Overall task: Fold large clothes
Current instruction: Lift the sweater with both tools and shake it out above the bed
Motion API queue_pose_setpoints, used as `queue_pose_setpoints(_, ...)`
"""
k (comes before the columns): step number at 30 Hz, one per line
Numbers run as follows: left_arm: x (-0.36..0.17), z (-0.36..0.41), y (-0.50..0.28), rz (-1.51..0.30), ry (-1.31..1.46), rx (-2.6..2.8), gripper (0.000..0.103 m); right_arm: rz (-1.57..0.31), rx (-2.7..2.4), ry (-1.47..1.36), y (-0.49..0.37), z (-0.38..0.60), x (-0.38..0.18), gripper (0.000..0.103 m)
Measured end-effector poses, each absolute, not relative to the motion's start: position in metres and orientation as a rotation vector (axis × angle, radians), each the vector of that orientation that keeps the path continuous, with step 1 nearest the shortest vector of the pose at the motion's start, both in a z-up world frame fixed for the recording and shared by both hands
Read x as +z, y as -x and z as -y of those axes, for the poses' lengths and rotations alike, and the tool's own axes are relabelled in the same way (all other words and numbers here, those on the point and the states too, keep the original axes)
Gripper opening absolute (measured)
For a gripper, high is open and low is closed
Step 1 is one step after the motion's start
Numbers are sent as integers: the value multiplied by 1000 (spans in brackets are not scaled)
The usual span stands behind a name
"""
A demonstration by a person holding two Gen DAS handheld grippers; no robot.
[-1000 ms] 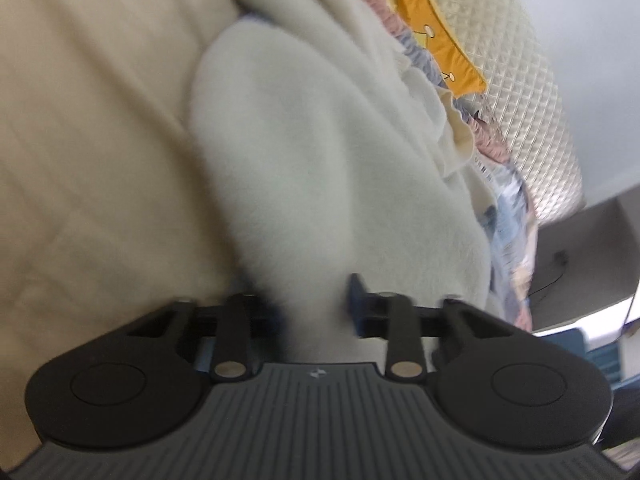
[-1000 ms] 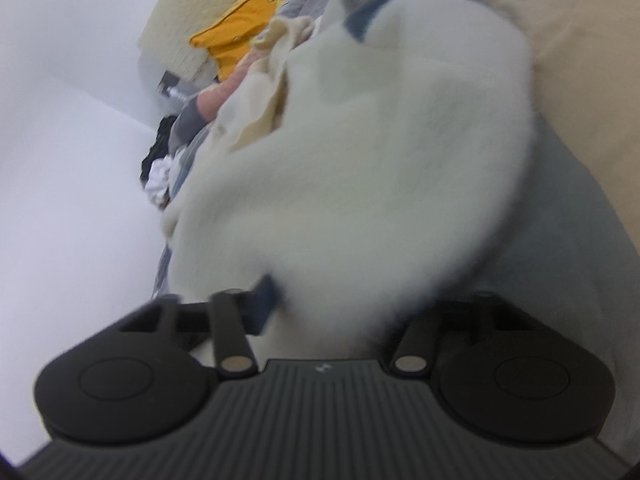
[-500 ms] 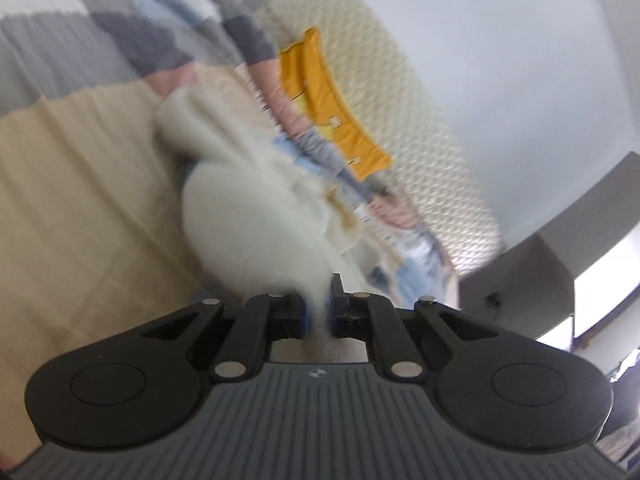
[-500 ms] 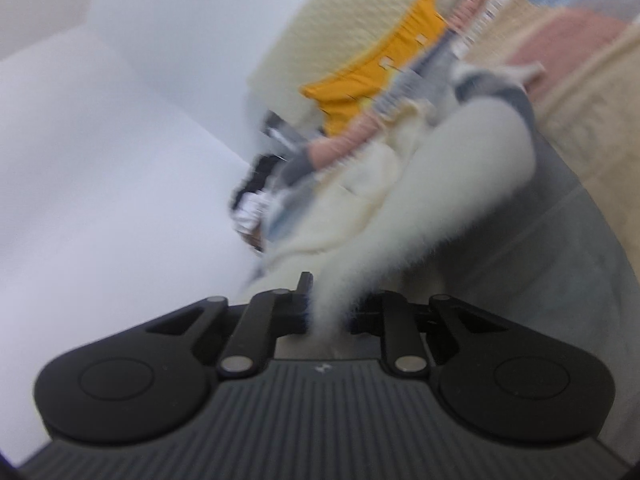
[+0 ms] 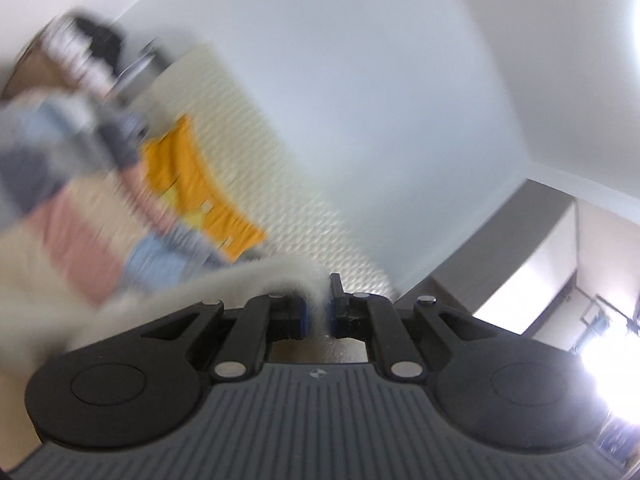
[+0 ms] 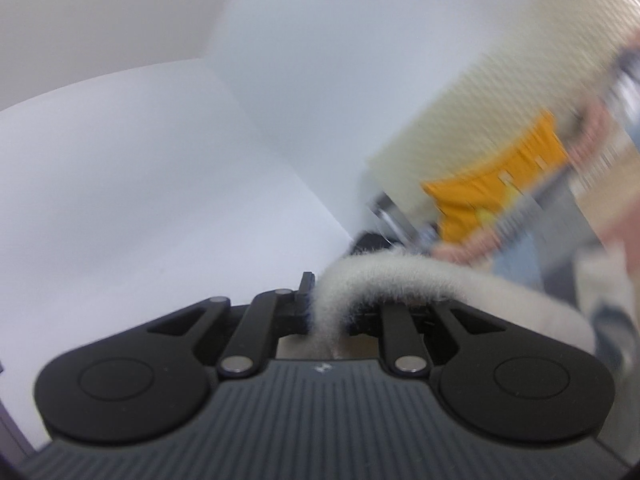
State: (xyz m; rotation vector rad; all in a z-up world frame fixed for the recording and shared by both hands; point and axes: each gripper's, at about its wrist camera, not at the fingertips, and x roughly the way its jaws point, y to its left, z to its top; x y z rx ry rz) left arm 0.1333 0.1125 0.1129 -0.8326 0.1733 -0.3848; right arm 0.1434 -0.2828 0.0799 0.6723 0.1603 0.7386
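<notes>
So, left claw (image 5: 316, 312) pinched shut on fluffy cream garment (image 5: 224, 284) | right claw (image 6: 326, 312) clamped on same fleece edge | fabric trailed inward and below from both, above the bed (image 5: 36, 256) | guess: spread next

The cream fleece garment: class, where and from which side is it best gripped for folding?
Likely at its thin edge, as here: the left gripper and right gripper each pinch the cream fleece garment edge-on, letting the bulky pile hang free.

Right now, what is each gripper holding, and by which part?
Both grip the cream fleece garment: left gripper and right gripper each pinch a fold of its edge.
</notes>
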Motion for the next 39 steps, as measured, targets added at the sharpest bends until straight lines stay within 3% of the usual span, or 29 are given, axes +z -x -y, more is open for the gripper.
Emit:
queue_pose_setpoints(7, 269, -109, -137, -65, 668, -418, 11, -66, 805, -635, -152, 285, 223, 17)
queue_pose_setpoints(13, 312, -97, -161, -75, 592, -395, 12, -60, 762, -610, -170, 289, 277, 17)
queue_pose_setpoints(17, 271, -98, -198, -188, 609, -379, 12, -120, 697, -576, -200, 286, 244, 17)
queue_pose_setpoints(28, 40, -106, -397, -505, 726, -248, 12, -388, 503, -516, -374, 254, 61, 17)
queue_pose_setpoints(32, -24, -96, -465, -536, 694, -203, 12, -463, 434, -510, -431, 250, -7, 17)
queue_pose_setpoints(39, -125, -81, -570, -631, 629, -161, 12, -565, 340, -475, -488, 250, -79, 17)
